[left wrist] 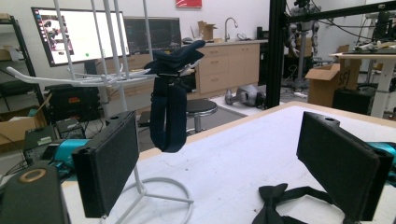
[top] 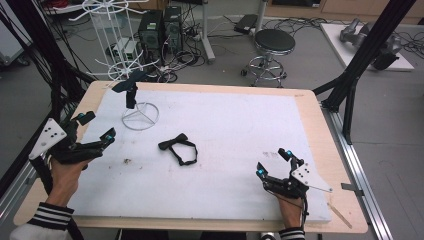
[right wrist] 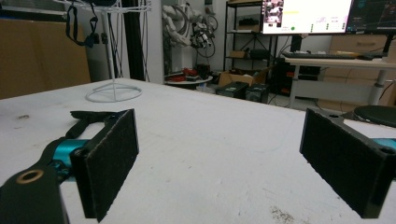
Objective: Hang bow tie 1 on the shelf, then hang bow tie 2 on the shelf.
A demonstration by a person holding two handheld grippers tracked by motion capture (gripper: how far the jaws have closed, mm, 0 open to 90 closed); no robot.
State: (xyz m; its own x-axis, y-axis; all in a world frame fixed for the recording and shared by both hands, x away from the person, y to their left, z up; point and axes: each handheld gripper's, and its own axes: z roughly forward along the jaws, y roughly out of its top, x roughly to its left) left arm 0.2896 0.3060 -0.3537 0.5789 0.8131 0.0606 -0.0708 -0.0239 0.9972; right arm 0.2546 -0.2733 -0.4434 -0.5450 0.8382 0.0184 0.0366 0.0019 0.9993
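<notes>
Standing at the person's side of the surface (top: 310, 145), I see the right gripper (top: 273, 163) nearest, low over the white sheet near the front right corner, its jaws spread wide with nothing between them. In the right gripper view the two black pads stand well apart over bare white covering. Across on the left edge, the left gripper (top: 96, 126) is held a little above the surface, also released, jaws parted and empty; a striped sleeve (top: 50, 216) shows at that wrist.

Between the two, roughly mid-surface and closer to the left gripper, a black bow tie (top: 178, 147) lies flat on the white sheet, its strap looped out to the right of the bow. Neither gripper touches it. In the left gripper view the bow tie (left wrist: 275, 205) sits low between the jaws, ahead of them.

Farther back, toward the rear left, a white wire stand (top: 140, 116) rests on its ring base, and a dark blue tie (top: 131, 90) hangs from its top, draped over an arm so that its loop dangles clear of the surface. Beyond the surface, on the floor, stands a round black stool (top: 274, 42).
</notes>
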